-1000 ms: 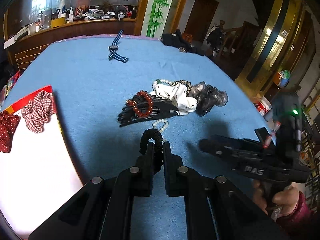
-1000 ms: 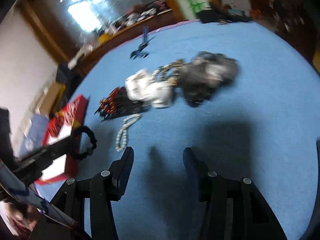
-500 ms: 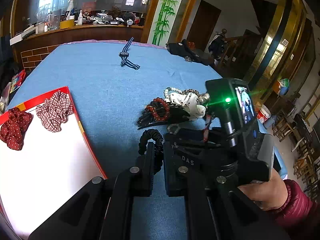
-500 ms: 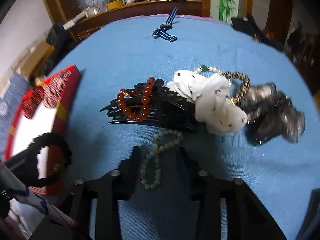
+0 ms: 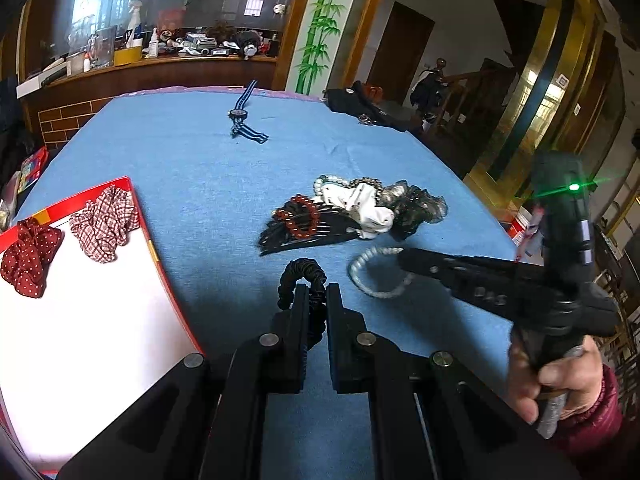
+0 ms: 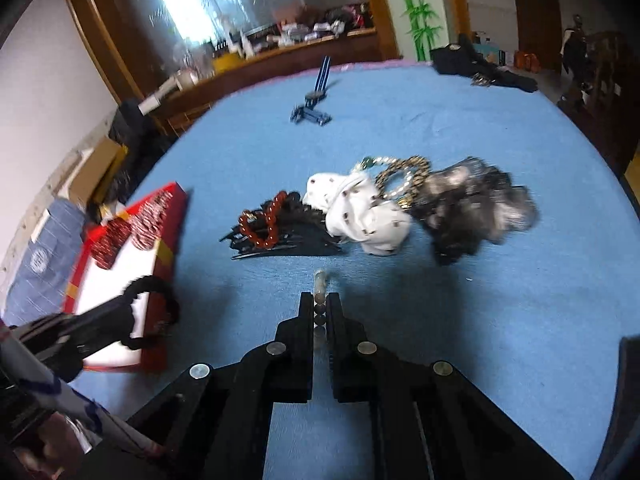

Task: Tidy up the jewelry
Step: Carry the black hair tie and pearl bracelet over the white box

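Left wrist view, bottom centre: the left gripper [image 5: 317,294] pinches a black scrunchie [image 5: 302,276], while at right the right gripper [image 5: 404,258] clamps a pale bead bracelet [image 5: 366,276] hanging above the blue tablecloth [image 5: 200,152]. Mid-frame lie a black hair comb [image 5: 304,236], red bead bracelet [image 5: 298,218], white scrunchie [image 5: 362,204] and grey scrunchie [image 5: 416,206]. At left, the red-rimmed tray [image 5: 154,248] holds a checked scrunchie [image 5: 104,222] and dotted red scrunchie [image 5: 28,254].

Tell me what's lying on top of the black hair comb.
A red bead bracelet lies on the black hair comb. The white spotted scrunchie covers its right end, so anything beneath there is hidden.
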`<state>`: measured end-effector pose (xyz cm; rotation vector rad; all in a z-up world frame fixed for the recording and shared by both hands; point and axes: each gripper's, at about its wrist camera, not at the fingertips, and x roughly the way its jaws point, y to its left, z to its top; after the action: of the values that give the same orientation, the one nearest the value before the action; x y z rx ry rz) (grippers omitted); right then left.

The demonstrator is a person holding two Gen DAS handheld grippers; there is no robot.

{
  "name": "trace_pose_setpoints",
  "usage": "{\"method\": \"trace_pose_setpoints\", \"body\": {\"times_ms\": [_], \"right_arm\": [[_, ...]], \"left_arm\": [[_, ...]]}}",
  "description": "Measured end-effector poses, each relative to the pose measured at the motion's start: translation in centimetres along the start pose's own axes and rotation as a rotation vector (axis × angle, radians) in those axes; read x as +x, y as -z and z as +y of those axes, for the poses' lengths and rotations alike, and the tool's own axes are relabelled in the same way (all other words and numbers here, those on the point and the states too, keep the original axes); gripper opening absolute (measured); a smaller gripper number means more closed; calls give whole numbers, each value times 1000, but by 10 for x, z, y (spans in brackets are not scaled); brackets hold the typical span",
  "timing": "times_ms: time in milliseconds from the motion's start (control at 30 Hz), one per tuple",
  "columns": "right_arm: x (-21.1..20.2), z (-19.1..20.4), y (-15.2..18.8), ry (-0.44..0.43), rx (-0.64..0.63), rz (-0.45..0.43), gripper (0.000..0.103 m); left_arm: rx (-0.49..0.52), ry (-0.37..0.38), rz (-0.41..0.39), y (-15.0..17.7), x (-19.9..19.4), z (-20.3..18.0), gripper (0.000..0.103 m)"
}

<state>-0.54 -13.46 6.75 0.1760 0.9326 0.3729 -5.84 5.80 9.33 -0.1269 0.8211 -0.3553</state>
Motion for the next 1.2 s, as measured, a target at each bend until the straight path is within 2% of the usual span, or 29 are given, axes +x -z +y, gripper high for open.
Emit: {"method": "trace_pose_setpoints", "body": {"times_ms": [267, 633, 900, 1200], "right_arm": [[-31, -1, 11, -39, 20, -47, 6], [-52, 20, 17, -68, -14, -85, 6], [-50, 46, 20, -93, -61, -78, 6], [-34, 90, 14, -117, -141, -51, 6]], "left_arm": [[35, -13, -6, 3, -6, -17, 8], [45, -72, -39, 10, -24, -16, 8], [19, -115, -56, 17, -39, -1, 8], [-49, -158, -83, 23, -57, 37, 8]]}}
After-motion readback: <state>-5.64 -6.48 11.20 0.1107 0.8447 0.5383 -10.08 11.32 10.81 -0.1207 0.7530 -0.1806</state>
